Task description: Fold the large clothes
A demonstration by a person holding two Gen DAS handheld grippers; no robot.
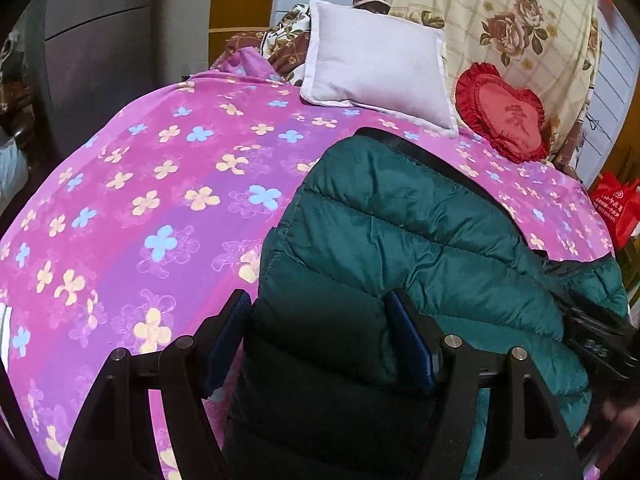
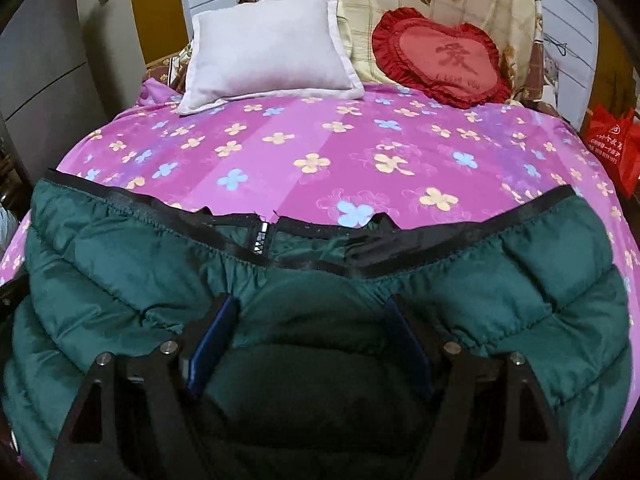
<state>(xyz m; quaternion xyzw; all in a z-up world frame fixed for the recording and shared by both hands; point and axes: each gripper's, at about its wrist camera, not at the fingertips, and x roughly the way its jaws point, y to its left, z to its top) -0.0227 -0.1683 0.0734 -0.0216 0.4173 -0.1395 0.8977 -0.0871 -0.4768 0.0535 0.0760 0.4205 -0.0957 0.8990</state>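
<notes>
- Left gripper (image 1: 318,312): jaws wide, straddling a fold at the edge of the green puffer jacket (image 1: 420,232); whether the blue pads (image 1: 230,322) press it cannot be told.
- Right gripper (image 2: 310,320): jaws wide, over the jacket's middle.
- Jacket: spread beneath both grippers on the pink floral bedspread (image 2: 320,140), black hem band (image 2: 160,210) farthest.
- Beyond: white pillow (image 2: 268,44), red heart cushion (image 2: 440,56).

Green quilted jacket (image 2: 320,292), spread flat, black-trimmed
</notes>
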